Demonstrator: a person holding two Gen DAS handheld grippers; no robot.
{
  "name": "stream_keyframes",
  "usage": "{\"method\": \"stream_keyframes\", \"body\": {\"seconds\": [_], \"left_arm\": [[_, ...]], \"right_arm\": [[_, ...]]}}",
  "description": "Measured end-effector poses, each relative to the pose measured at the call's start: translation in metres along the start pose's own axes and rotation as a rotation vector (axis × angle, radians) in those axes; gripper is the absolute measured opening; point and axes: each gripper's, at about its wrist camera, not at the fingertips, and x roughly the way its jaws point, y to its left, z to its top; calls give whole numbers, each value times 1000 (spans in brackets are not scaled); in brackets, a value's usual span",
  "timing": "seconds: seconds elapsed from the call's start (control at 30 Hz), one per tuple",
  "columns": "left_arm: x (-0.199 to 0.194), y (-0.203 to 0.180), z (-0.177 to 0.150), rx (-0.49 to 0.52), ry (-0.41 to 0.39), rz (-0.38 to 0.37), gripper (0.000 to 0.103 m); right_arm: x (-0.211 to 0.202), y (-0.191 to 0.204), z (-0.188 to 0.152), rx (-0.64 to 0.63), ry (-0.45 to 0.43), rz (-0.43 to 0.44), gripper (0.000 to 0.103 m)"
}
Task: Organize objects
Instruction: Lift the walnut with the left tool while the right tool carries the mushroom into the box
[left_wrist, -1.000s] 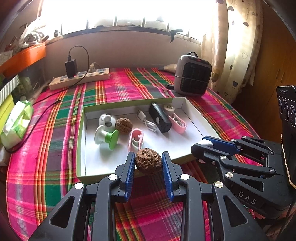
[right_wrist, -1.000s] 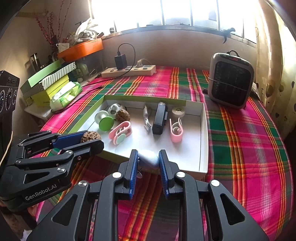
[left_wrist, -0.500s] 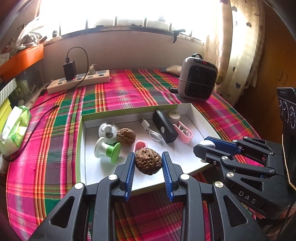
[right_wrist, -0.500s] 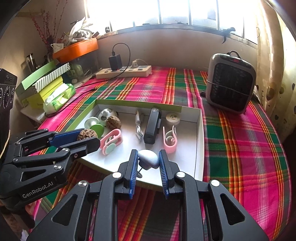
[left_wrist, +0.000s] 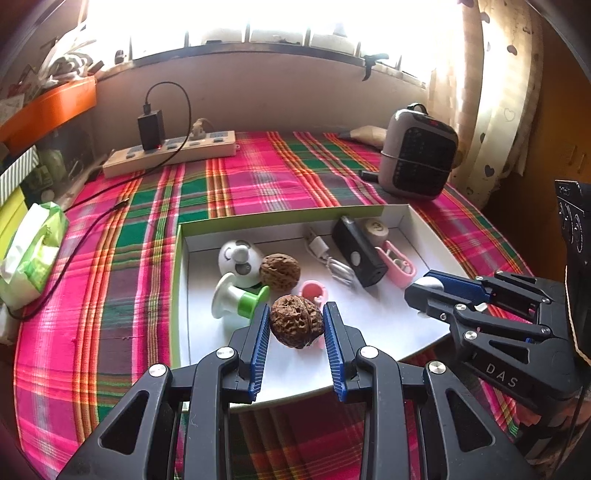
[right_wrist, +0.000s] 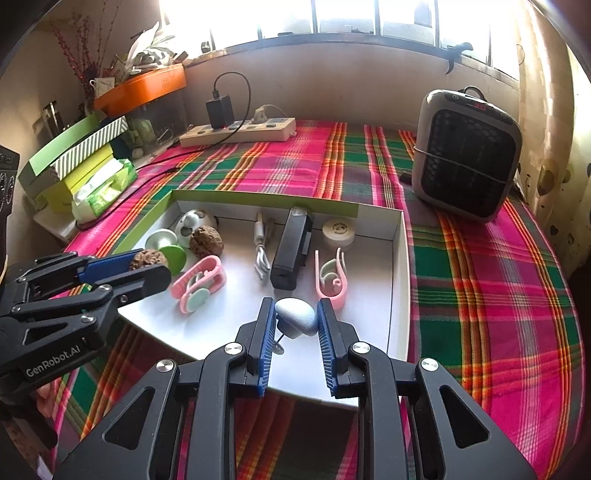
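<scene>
Crowding tray (left_wrist: 417, 229): clips, charger, walnut (left_wrist: 279, 272)

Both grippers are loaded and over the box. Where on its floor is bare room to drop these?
Bare floor lies along the box's near edge, in front of the pink clip and black device. The held walnut has space nearer than the green-and-white spool. The far half is crowded.

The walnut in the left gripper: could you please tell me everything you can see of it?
The walnut is brown, roundish and deeply wrinkled, its shell whole as far as it shows. The left gripper is shut on it, one blue ribbed pad pressing each side. It hangs above the white floor of the green-edged box, near the front, touching nothing else. A second walnut lies in the box behind it.
</scene>
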Motion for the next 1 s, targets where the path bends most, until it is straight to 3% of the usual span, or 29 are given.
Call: {"method": "stream_keyframes", "body": {"seconds": [1.0], "left_arm": [[17, 8, -7, -11, 42, 19, 27]], "right_arm": [[17, -1, 0, -17, 30, -32, 24]]}}
